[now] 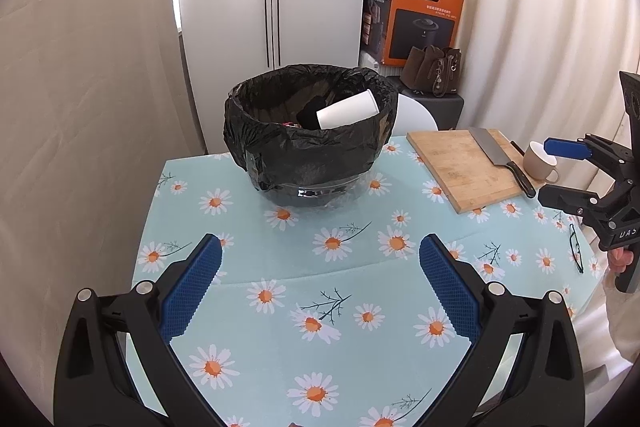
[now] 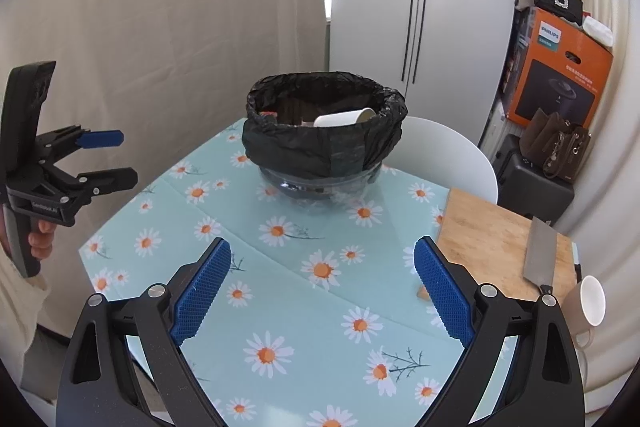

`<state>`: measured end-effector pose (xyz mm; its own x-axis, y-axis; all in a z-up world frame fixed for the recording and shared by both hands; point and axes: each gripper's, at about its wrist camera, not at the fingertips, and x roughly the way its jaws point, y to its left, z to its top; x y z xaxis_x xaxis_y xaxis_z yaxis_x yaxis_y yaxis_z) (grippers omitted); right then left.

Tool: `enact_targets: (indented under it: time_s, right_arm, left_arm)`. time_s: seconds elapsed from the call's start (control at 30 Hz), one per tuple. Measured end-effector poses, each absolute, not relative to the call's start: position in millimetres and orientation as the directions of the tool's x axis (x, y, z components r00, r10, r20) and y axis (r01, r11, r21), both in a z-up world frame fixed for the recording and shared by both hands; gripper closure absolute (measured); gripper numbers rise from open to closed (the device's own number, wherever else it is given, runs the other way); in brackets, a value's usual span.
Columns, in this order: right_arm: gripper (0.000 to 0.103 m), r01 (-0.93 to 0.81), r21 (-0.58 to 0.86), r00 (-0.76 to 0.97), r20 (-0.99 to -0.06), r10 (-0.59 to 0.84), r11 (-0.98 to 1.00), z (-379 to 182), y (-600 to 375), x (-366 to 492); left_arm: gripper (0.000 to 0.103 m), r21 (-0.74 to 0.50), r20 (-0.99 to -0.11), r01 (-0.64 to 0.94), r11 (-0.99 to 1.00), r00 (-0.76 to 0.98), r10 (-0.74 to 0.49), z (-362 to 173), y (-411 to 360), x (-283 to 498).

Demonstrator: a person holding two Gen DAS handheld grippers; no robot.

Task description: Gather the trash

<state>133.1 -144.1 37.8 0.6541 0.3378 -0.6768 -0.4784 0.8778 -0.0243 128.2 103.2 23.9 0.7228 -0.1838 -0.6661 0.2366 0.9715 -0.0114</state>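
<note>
Here both tools hang empty above the daisy-print surface, the left tool and right tool each spread wide apart. A white paper cup lies tilted inside the black-lined bin farther back.

We are seeing a pale blue tablecloth printed with white, orange-centred daisies filling the lower frame. At centre, a black bag is lining the bin, showing a white cup. Upper right, an orange box; right, a tan wooden board and beige mug.
</note>
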Motion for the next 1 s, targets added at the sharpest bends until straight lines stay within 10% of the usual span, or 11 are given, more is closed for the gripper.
enact_targets:
  time_s: [1.0]
  right_arm:
    - [0.014, -0.481, -0.049, 0.649, -0.691, 0.318, 0.875, 34.6, -138.9, 128.9]
  left_arm:
    - [0.006, 0.020, -0.673, 0.192, 0.981, 0.728, -0.129, 20.7, 108.5, 127.6]
